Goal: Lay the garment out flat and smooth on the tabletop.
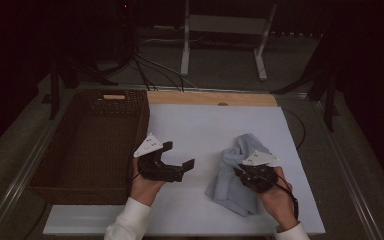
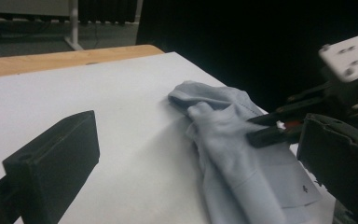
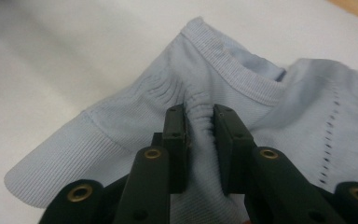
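We work at a white counter [image 1: 190, 125] with a pale blue garment [image 1: 237, 172] lying crumpled on its right half, near our edge. A brown wicker basket [image 1: 87, 145] sits off the counter's left side, well apart from the cloth.

The relation that matters next is how the garment lies against the two tools. It stretches from a far end, bunched up toward the middle of the counter, down to a flatter near end close to our right hand; its long axis runs roughly far-to-near, leaning a little rightward at the far end. The right tool [image 1: 247, 172] is directly on it, at its right near part. The left tool [image 1: 177, 162] hovers above bare counter to the left of the garment, apart from it, with the cloth lying to its right.

In the right gripper view, our right tool [image 3: 200, 116] has its jaws drawn close together with a ridge of the ribbed blue fabric [image 3: 200, 84] pinched up between them; the cloth puckers where the pads press, so we judge it gripped, just below the collar-like band. The left gripper view shows the left tool's jaws standing wide apart with nothing between them, and the garment [image 2: 233, 140] beyond them.

We judge the right hand ready to lift or drag the cloth, while the left would need to travel rightward to take a second hold.
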Tool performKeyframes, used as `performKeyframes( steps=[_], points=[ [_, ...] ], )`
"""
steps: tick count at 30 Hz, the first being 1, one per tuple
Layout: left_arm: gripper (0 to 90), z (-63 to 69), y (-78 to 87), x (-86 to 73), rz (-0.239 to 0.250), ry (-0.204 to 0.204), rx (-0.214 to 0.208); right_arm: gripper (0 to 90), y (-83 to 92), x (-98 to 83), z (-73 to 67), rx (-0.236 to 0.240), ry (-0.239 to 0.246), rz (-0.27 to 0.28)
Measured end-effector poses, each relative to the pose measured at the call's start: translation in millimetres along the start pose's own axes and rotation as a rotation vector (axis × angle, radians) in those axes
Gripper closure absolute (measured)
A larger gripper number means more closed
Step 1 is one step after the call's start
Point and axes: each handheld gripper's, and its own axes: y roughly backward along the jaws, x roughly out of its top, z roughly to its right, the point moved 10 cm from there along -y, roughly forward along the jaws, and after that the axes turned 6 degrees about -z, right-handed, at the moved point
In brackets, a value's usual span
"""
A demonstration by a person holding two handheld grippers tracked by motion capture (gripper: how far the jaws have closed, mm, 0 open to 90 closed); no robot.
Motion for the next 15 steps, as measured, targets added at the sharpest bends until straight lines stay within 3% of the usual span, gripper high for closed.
performKeyframes(
  steps=[6, 10, 15],
  points=[
    [0.2, 3.3, -3.3, -0.6, -0.001, -0.02, -0.005, 75.6, 19.4, -13.2, 14.2, 0.015, -0.047, 0.036],
    [0.3, 6.0, -6.6, -0.1, 0.024, -0.041, -0.009, 82.7, 37.3, -27.7, 31.4, -0.024, -0.084, 0.063],
    [0.3, 10.0, -13.8, -2.8, 0.013, -0.057, -0.017, 87.5, 42.8, -43.3, 43.8, -0.045, -0.109, 0.045]
  ],
)
